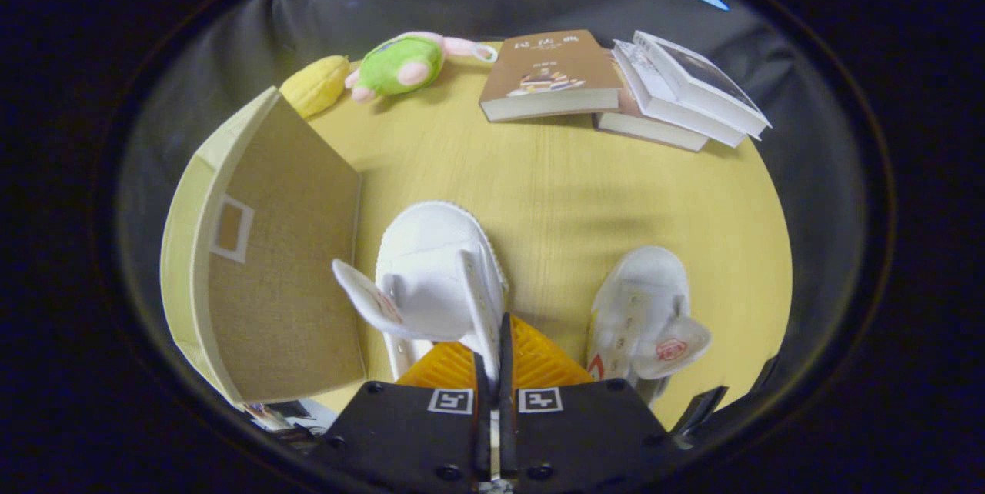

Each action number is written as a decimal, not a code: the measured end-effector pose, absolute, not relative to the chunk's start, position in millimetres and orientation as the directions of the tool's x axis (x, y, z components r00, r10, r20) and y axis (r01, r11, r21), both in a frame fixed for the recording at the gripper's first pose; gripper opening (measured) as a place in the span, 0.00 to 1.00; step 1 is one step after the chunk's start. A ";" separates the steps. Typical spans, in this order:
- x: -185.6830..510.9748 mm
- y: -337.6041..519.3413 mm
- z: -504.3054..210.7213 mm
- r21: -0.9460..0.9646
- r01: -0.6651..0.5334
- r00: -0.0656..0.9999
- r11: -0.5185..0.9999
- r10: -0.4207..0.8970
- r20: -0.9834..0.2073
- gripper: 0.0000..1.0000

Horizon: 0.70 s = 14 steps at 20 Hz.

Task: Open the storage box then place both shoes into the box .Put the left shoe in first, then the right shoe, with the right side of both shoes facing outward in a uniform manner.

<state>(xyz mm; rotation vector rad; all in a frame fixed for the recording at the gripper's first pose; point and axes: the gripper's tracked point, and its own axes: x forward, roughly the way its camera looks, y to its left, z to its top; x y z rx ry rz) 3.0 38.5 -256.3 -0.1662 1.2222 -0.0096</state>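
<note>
White canvas of the left shoe [439,278] is pinched at its side wall by the gripper [492,355], jaws closed on it (probably lifted for boxing). Its toe points far, long axis near-to-far; the open box [269,248] stands just left, the other shoe [642,309] right.

The gripper [492,359] fingers clamp the side wall of the left shoe [439,278], just ahead. Storage box [262,248] stands left of it, right shoe [642,309] right. Beyond: plush toy [400,63], books [616,86].
</note>
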 end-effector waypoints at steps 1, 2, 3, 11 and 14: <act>4.5 40.5 -246.8 -0.106 -0.064 0.357 0.992 -0.077 -0.931 0.08; 6.5 45.4 -235.8 -0.072 -0.045 0.373 0.996 -0.050 -0.927 0.08; 9.1 52.2 -222.5 -0.036 -0.029 0.388 0.999 -0.021 -0.921 0.08; 40.4 153.6 -102.4 0.153 -0.103 0.538 0.983 0.184 -0.823 0.08; 43.3 206.5 -83.0 0.203 -0.145 0.543 0.968 0.249 -0.802 0.08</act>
